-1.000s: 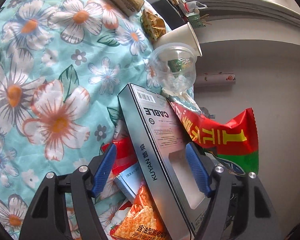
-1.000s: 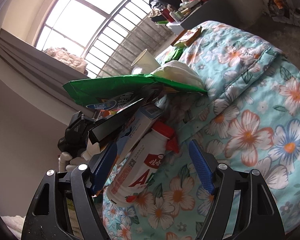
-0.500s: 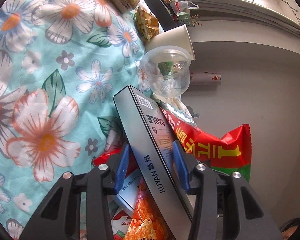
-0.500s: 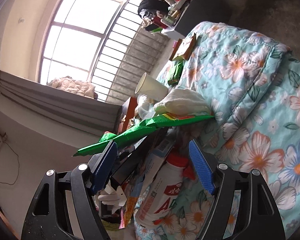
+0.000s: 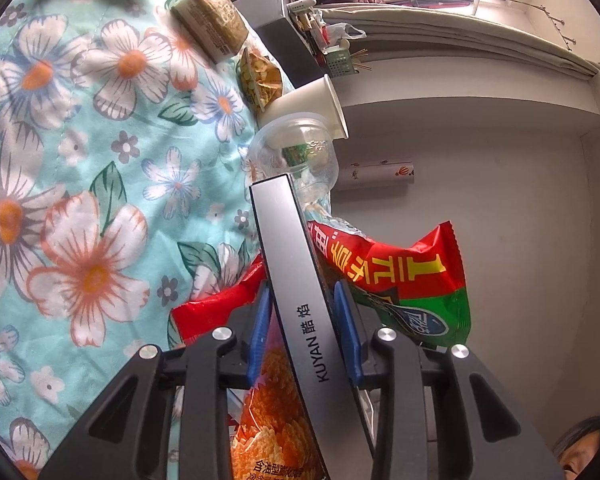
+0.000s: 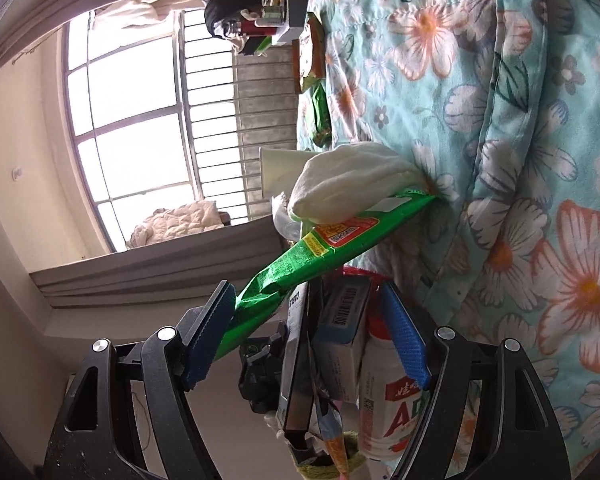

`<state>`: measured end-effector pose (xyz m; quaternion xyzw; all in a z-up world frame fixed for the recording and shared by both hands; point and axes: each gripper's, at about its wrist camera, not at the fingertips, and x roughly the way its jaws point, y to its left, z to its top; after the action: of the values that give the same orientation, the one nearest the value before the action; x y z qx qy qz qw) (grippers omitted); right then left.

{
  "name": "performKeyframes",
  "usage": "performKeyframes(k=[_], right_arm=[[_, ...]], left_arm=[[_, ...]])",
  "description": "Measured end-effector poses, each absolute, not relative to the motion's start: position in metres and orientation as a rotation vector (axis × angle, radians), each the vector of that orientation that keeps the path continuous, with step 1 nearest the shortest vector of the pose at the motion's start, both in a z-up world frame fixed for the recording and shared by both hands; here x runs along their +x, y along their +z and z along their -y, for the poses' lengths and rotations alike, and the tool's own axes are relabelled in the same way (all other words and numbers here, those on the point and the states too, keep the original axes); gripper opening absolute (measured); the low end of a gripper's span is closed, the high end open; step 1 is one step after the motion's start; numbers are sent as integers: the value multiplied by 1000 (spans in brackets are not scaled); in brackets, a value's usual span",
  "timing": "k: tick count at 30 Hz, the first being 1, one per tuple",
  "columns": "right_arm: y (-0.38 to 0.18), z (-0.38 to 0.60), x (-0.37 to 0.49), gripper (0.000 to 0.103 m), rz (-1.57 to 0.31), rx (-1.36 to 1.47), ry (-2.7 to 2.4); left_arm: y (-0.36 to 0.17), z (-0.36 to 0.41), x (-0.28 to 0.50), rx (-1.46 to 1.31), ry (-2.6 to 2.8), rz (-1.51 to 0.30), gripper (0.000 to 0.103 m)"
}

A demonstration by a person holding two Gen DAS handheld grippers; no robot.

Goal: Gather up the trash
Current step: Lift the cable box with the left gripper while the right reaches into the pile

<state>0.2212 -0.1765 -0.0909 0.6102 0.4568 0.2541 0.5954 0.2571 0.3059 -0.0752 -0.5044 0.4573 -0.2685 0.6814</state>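
Left claw: closing on the grey cable box; blue pads sit each side of its narrow edge, look abt touching. Edge-on hold prob. because the flat faces are too wide to span.
Right claw: spread wide, pinching nothing; green wrapper, a small carton & white bottle sit between its fingers.
Trash pile: at bed edge, on floral quilt; red snack bag right of box, clear cup & paper cup beyond.
Why piled: prob. bunched at the edge for quick pickup.
Crumpled tissue: on top of green wrapper.
Risk: loose wrappers leaning on box may slide when it lifts.
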Motion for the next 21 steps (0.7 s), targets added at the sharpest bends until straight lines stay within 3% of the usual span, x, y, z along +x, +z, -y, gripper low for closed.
performKeyframes(k=[8,17,21], right_arm=[[-89,198,174,71,-1026,1381,578],[-56,152,115,71,-1053,1031,741],[-35,120,109,59,-1063,814,735]], left_arm=[[-61,-315,220,-1163,-605,-929,25],[-69,-311,169,-1220,-580,-854,24],[-74,-307,151,-1265,-579,-826,24]])
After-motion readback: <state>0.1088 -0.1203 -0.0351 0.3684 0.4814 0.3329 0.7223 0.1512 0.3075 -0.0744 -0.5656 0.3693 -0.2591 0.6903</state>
